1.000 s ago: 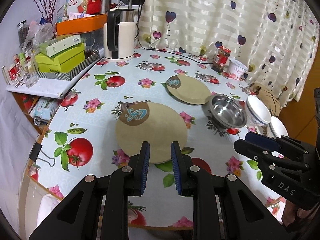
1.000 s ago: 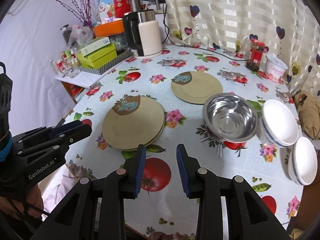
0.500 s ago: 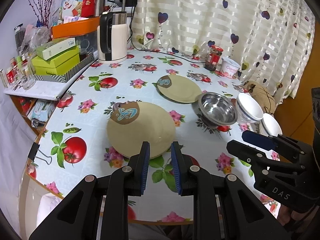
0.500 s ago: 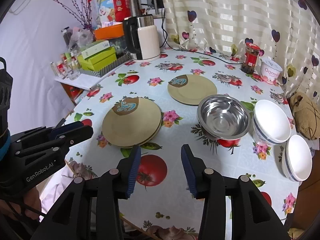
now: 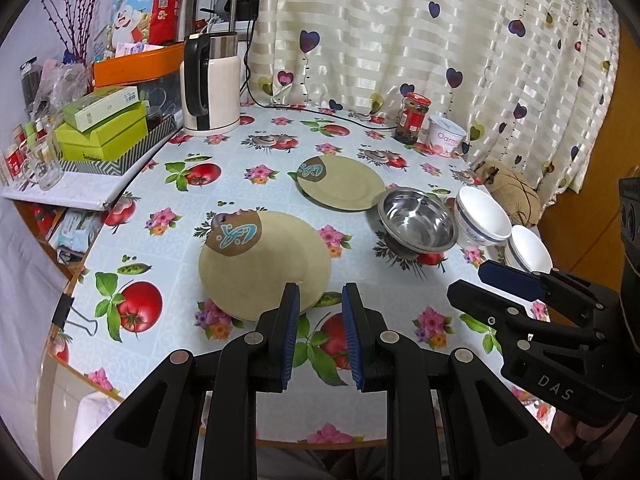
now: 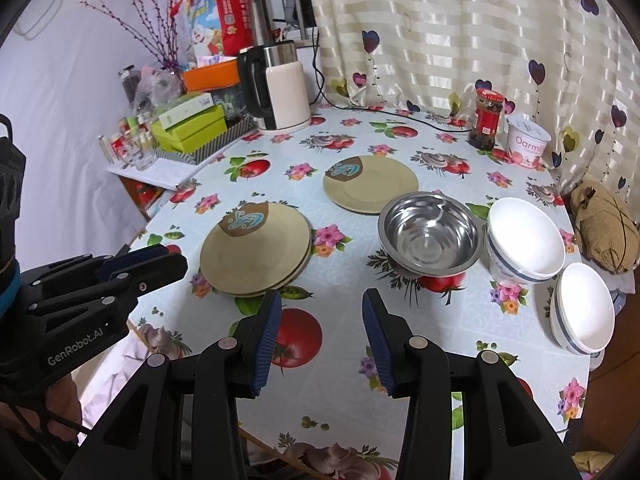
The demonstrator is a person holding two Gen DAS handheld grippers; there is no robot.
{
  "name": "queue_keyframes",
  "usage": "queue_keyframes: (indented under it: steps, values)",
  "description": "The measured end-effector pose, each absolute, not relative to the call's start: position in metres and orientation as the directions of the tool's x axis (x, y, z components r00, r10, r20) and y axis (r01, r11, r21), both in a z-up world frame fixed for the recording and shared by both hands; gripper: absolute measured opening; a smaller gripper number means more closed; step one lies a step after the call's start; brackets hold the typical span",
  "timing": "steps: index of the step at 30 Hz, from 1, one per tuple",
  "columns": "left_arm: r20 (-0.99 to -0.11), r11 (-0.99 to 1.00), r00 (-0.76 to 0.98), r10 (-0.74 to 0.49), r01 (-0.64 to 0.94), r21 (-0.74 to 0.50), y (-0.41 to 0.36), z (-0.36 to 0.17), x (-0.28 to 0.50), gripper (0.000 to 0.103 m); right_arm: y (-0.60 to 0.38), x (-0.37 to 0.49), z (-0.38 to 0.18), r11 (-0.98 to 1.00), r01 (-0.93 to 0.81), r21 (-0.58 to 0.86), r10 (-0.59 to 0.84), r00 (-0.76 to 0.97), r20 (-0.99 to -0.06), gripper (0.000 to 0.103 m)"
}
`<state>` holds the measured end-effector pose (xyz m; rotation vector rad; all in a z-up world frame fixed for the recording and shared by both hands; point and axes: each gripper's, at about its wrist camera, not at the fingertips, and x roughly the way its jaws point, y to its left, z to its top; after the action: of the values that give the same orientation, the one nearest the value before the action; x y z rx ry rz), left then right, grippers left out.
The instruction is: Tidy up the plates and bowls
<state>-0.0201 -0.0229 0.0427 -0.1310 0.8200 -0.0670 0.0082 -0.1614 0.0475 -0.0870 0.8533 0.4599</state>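
A stack of tan plates (image 5: 264, 268) (image 6: 256, 252) with a brown-and-blue emblem lies on the fruit-print tablecloth. A single matching plate (image 5: 342, 186) (image 6: 372, 184) sits farther back. To its right stand a steel bowl (image 5: 418, 224) (image 6: 430, 236) and two stacks of white bowls (image 6: 526, 236) (image 6: 584, 308). My left gripper (image 5: 320, 292) hovers just short of the plate stack's near rim, open by a narrow gap, holding nothing. My right gripper (image 6: 323, 300) hangs open and empty over the cloth, in front of the steel bowl.
A kettle (image 5: 210, 84), green boxes (image 5: 104, 132), a red-lidded jar (image 5: 412, 118) and a yoghurt tub (image 5: 446, 136) line the back of the table. A brown bundle (image 6: 604, 224) lies at the right edge. A binder clip (image 5: 76, 316) grips the left edge.
Both grippers have drawn back from the dishes, so the table looks farther off. The right jaws have spread wider. The left jaws keep the same gap.
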Motion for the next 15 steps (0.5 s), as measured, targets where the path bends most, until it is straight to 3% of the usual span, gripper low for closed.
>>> queue_keyframes:
  steps: [15]
  values:
    - [-0.745, 0.983, 0.648, -0.16, 0.035, -0.181, -0.025, 0.03, 0.002, 0.023, -0.166, 0.015, 0.044, 0.906, -0.409, 0.108, 0.338, 0.548, -0.765, 0.042]
